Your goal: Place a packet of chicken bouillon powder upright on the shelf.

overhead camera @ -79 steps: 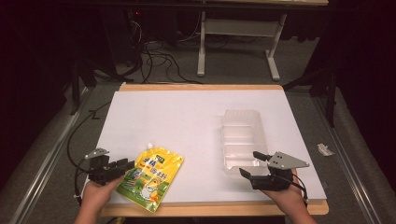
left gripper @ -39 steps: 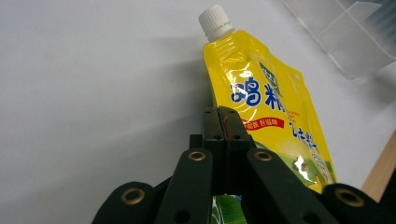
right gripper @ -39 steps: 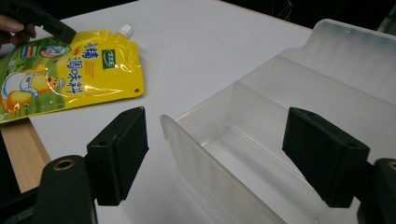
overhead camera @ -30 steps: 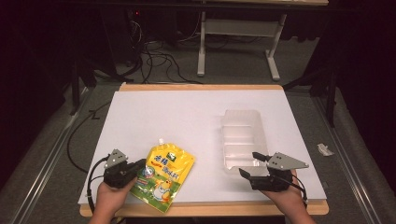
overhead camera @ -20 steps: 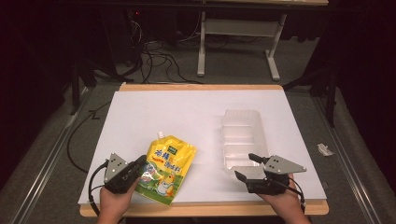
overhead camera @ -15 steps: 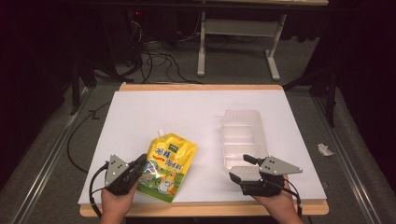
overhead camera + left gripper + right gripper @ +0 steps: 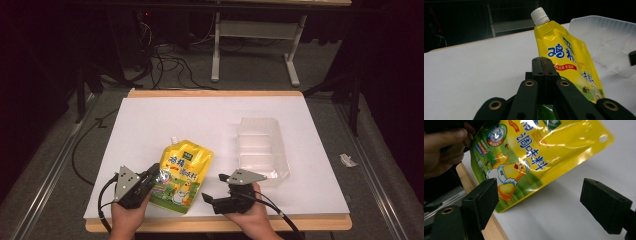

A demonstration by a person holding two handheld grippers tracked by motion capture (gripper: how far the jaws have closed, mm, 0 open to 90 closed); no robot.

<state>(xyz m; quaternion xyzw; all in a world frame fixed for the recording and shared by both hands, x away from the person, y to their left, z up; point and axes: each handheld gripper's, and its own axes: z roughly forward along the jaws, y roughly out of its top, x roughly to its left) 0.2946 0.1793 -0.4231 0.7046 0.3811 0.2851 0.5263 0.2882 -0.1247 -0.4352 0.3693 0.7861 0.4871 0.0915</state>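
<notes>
A yellow spouted pouch [image 7: 184, 172] with a white cap and a cartoon chicken lies near the table's front edge, spout pointing away from me. My left gripper [image 7: 155, 172] is shut on its left edge; in the left gripper view the closed jaws [image 7: 544, 67] pinch the pouch [image 7: 564, 55], which tilts up off the table. My right gripper [image 7: 212, 187] sits just right of the pouch, open. Its jaws have just been opening. In the right gripper view they [image 7: 544, 200] stand wide apart over bare table, and the pouch [image 7: 536, 152] is just ahead, untouched.
A clear plastic compartment tray [image 7: 260, 147] stands on the white tabletop [image 7: 200, 120] behind my right hand, also in the left gripper view [image 7: 604, 32]. The wooden front edge [image 7: 200, 225] runs just below both hands. Cables and a table frame lie on the floor beyond.
My right gripper has slid left from beside the tray to the pouch's right edge. The left gripper has turned the pouch so that its spout points farther away.
</notes>
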